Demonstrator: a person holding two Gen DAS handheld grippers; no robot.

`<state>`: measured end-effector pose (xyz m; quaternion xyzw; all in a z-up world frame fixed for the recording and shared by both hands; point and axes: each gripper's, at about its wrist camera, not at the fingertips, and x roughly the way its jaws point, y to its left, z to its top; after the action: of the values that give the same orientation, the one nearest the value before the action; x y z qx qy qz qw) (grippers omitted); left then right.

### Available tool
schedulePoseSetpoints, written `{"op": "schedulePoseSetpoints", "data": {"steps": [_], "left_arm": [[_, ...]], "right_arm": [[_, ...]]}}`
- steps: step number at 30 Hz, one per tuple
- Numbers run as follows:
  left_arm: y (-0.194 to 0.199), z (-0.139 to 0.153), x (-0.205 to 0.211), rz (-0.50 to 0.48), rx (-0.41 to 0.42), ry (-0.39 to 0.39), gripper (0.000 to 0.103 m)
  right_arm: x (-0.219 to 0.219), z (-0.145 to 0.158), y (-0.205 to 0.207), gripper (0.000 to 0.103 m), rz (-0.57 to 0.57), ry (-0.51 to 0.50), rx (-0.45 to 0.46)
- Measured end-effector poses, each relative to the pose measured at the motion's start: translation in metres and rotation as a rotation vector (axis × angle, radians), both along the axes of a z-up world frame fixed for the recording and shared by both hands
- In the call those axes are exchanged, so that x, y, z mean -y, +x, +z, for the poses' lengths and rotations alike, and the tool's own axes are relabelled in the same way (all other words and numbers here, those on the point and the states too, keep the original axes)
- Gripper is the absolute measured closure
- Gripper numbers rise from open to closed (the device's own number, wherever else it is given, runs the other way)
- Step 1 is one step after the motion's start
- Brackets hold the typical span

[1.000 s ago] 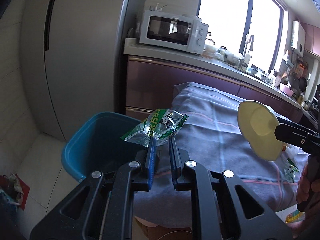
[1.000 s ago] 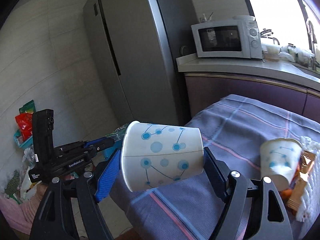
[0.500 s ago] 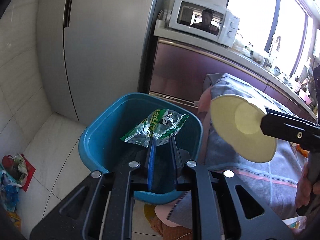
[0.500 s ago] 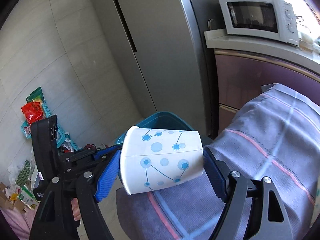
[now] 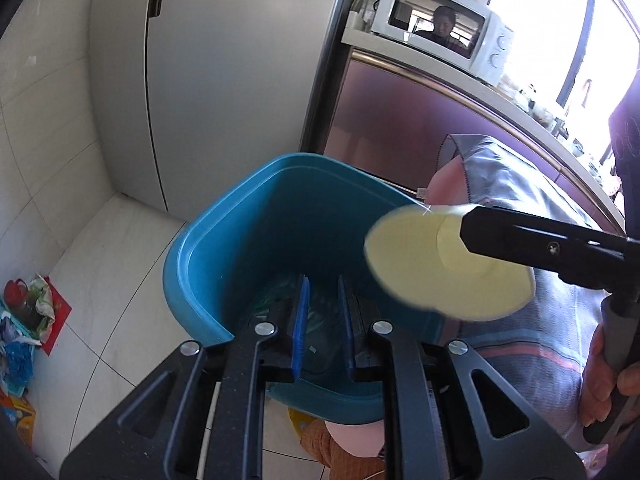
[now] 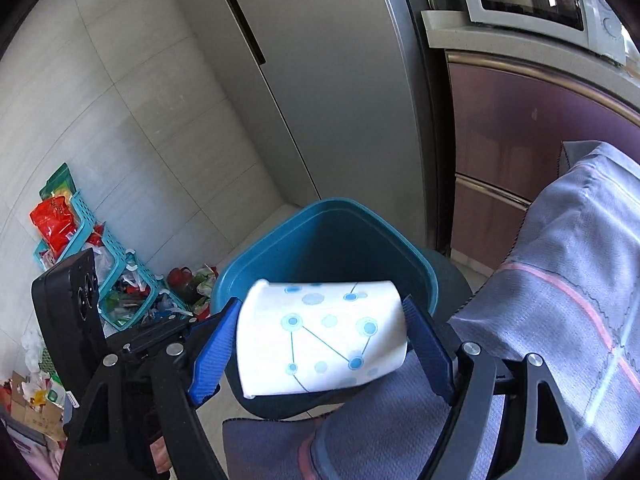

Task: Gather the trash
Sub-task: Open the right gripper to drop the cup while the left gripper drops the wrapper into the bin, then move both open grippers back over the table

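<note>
A blue trash bin (image 5: 180, 264) stands on the floor by the table. My left gripper (image 5: 323, 312) hangs over its mouth, jaws a narrow gap apart with nothing at the tips. The green-and-clear snack wrapper (image 5: 280, 300) shows blurred down inside the bin, behind the fingers. My right gripper (image 6: 320, 344) is shut on a white paper cup with blue dots (image 6: 320, 340), held sideways above the bin's (image 6: 360, 208) near rim. In the left wrist view the cup's (image 5: 440, 264) pale round end sits over the bin's right side, under the black right finger (image 5: 540, 244).
A grey fridge (image 5: 220, 80) stands behind the bin. Beside it are a purple cabinet (image 6: 520, 140) and a counter with a microwave (image 5: 440, 36). The table under a grey checked cloth (image 6: 560, 280) is at right. Teal baskets and litter (image 6: 80, 248) line the left wall. A hand (image 5: 608, 372) grips the right handle.
Both grippers swung from over the table to above the bin and sank. The wrapper left the left fingertips and now shows down inside the bin. The cup stays gripped.
</note>
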<state>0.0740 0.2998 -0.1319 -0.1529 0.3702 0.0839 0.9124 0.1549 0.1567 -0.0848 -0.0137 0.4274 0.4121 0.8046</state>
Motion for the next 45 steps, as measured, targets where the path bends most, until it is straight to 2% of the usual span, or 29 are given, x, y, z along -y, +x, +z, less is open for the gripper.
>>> {"op": "schedulePoseSetpoints", "data": {"steps": [11,14,20,27,34,38,45], "left_arm": [[-0.015,0.010,0.001,0.018,0.037,0.004,0.078],[-0.020,0.019,0.007,0.009,0.058,0.013,0.071],[-0.028,0.043,0.034,-0.057,0.130,0.028,0.058],[-0.025,0.067,0.101,-0.249,0.193,0.033,0.049],[-0.017,0.075,0.180,-0.446,0.210,0.028,0.047],[-0.020,0.077,0.222,-0.558,0.214,0.003,0.046],[-0.034,0.069,0.299,-0.848,0.171,-0.075,0.041]], "right_arm": [[0.024,-0.001,0.001,0.024,-0.032,0.049,-0.012],[0.044,0.004,-0.006,0.024,-0.038,0.078,-0.003],[0.100,0.033,-0.031,0.024,-0.067,0.133,0.089],[0.180,0.060,-0.064,0.024,-0.218,0.159,0.203],[0.265,0.064,-0.099,0.024,-0.424,0.136,0.275],[0.310,0.058,-0.118,0.024,-0.538,0.120,0.283],[0.385,0.042,-0.142,0.024,-0.754,0.075,0.264]]}}
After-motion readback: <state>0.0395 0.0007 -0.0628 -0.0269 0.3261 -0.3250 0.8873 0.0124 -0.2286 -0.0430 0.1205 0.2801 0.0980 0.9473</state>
